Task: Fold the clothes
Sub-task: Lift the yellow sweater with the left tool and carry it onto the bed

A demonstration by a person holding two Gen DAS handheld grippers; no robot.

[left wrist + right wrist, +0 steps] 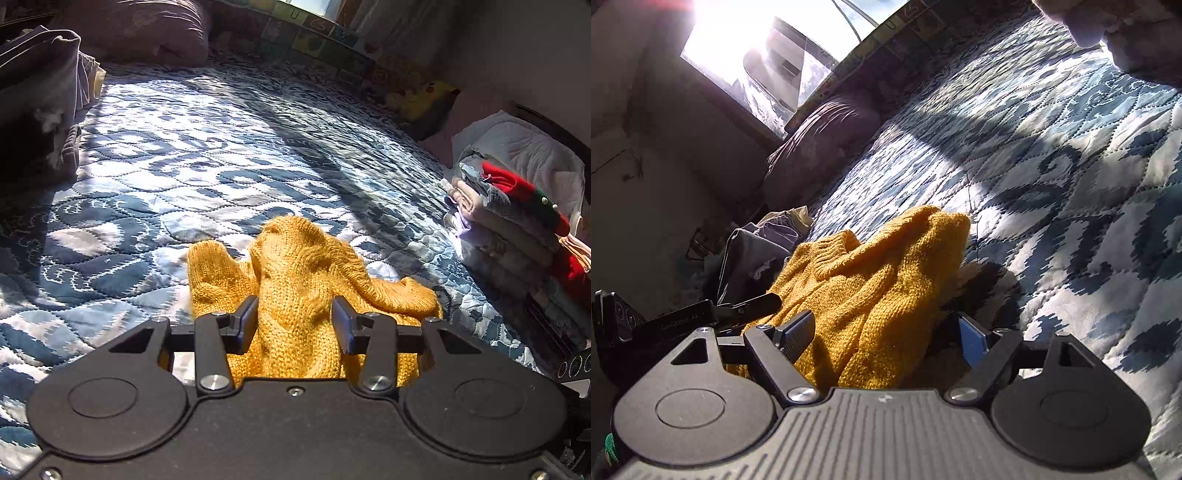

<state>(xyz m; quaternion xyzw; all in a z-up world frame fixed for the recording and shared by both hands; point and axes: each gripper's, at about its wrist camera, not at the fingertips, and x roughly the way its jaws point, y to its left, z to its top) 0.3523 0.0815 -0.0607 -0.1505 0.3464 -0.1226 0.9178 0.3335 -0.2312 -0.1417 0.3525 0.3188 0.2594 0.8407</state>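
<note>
From my left wrist view, my left gripper [294, 321] has its jaws apart around the bunched yellow sweater [295, 280] on the quilt [221, 155]; a folded stack [517, 221] lies right; from the right wrist, my right gripper [886, 332] gapes wide over the sweater, unfolded as I judge it.

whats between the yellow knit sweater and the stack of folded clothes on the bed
Only bare blue-and-white patterned quilt lies between the mustard-yellow knitted sweater and the stack of folded clothes, as the left wrist view shows.
</note>
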